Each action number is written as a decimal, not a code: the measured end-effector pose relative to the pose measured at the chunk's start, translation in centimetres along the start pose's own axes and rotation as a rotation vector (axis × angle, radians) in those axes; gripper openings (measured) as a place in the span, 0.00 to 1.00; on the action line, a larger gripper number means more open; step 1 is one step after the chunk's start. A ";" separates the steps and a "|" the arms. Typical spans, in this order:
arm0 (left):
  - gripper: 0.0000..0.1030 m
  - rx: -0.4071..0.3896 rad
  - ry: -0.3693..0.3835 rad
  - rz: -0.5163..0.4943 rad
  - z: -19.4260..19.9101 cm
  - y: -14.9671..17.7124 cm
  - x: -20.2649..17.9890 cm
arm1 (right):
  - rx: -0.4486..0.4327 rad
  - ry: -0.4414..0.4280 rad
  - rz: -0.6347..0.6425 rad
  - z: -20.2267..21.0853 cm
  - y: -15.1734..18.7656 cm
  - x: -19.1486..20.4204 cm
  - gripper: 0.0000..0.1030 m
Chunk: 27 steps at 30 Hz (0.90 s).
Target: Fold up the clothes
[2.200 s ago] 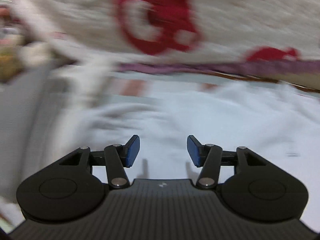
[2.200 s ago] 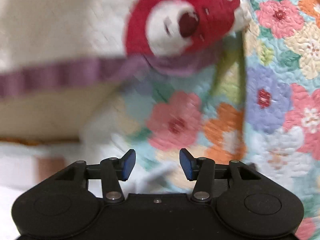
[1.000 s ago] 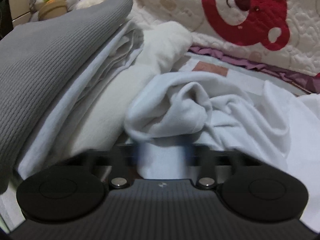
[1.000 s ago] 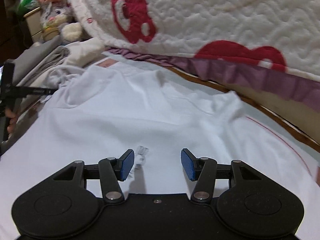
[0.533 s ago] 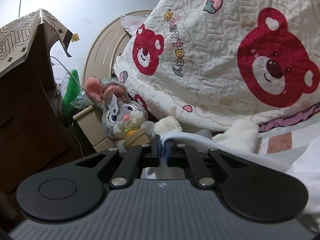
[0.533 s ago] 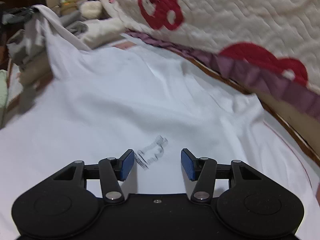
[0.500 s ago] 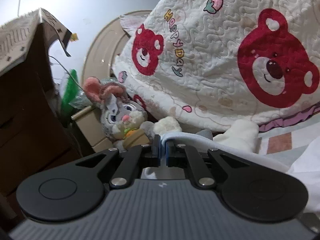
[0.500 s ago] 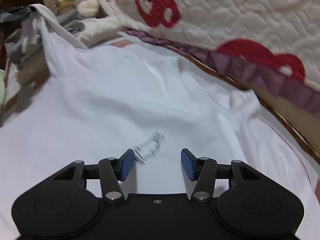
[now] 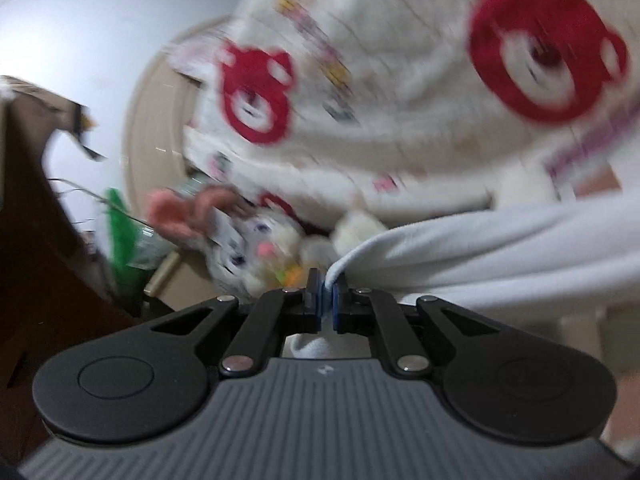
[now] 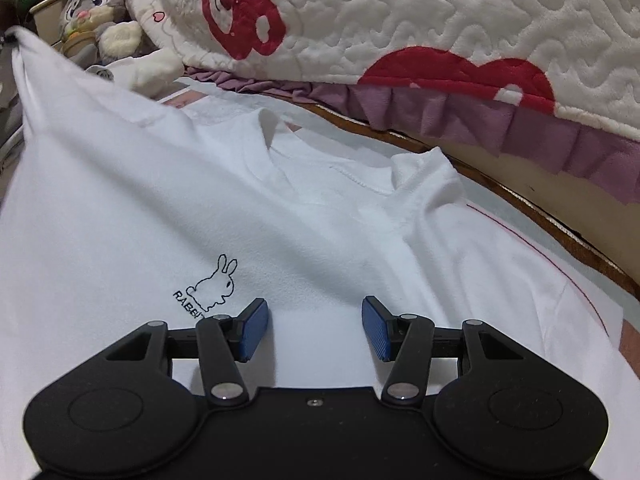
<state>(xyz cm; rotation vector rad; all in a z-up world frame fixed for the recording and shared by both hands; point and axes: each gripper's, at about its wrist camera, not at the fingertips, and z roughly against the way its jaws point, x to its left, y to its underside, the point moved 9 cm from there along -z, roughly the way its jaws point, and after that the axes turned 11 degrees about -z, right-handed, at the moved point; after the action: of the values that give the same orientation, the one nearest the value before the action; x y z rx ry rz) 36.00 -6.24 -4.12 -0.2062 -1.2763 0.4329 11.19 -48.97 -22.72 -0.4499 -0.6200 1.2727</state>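
A white T-shirt [image 10: 304, 216] with a small black rabbit print [image 10: 214, 282] lies spread on the bed. My left gripper [image 9: 327, 294] is shut on an edge of the white T-shirt [image 9: 480, 256] and holds it lifted; in the right wrist view that corner [image 10: 24, 46] rises to a peak at far left. My right gripper [image 10: 314, 328] is open and empty, low over the shirt's front just right of the print.
A white quilt with red bears [image 10: 400, 20] and a purple frill [image 10: 480, 116] is heaped along the far side. A grey plush rabbit [image 10: 90, 4] sits at the far left. A dark wooden cabinet [image 9: 36, 240] stands left. The left wrist view is blurred.
My left gripper closed on the shirt's edge about a second ago and has lifted it further, still moving. My right gripper has stayed open and drifted closer to the rabbit print.
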 end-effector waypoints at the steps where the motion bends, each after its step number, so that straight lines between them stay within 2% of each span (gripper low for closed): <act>1: 0.05 0.018 0.037 -0.008 -0.4 0.7 -0.2 | 0.000 -0.001 0.003 0.0 0.0 0.0 0.55; 4: 0.09 0.082 0.147 0.022 -2.0 2.8 0.6 | 0.000 -0.007 0.007 0.1 0.0 0.0 0.55; 6: 0.19 0.117 0.227 0.091 -3.1 4.0 1.6 | -0.003 -0.007 0.009 0.1 0.0 0.0 0.55; 9: 0.24 0.178 0.417 0.299 -5.1 6.4 3.0 | -0.007 -0.009 0.012 0.1 0.1 0.0 0.55; 11: 0.26 0.220 0.508 0.467 -6.3 7.9 3.6 | -0.010 -0.009 0.013 0.1 0.1 0.0 0.55; 13: 0.26 0.215 0.589 0.594 -6.5 8.8 3.8 | -0.013 -0.010 0.015 0.1 0.1 0.0 0.55; 18: 0.40 0.230 0.690 0.732 -5.8 10.5 2.2 | -0.020 -0.012 0.020 0.1 0.2 0.0 0.55; 20: 0.40 0.238 0.698 0.743 -5.7 10.7 1.6 | -0.023 -0.012 0.020 0.0 0.1 0.0 0.55; 22: 0.14 0.246 0.693 0.718 -5.6 10.5 1.4 | -0.024 -0.010 0.022 0.0 0.1 0.0 0.56; 23: 0.06 0.250 0.681 0.681 -5.5 10.1 1.6 | -0.024 -0.009 0.023 0.1 0.1 0.0 0.56; 24: 0.06 0.241 0.639 0.634 -5.0 9.5 2.3 | -0.024 -0.008 0.025 0.1 0.1 0.0 0.56; 26: 0.05 0.182 0.503 0.485 -3.9 7.6 5.0 | -0.023 -0.006 0.030 0.1 0.1 0.1 0.56; 27: 0.06 0.164 0.474 0.431 -3.4 6.7 5.9 | -0.023 -0.007 0.031 0.1 0.1 0.1 0.56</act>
<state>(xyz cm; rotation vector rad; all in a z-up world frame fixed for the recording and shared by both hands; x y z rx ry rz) 39.27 2.62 -2.52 -0.4205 -0.7219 0.8017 11.05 -48.90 -22.69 -0.4757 -0.6356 1.2978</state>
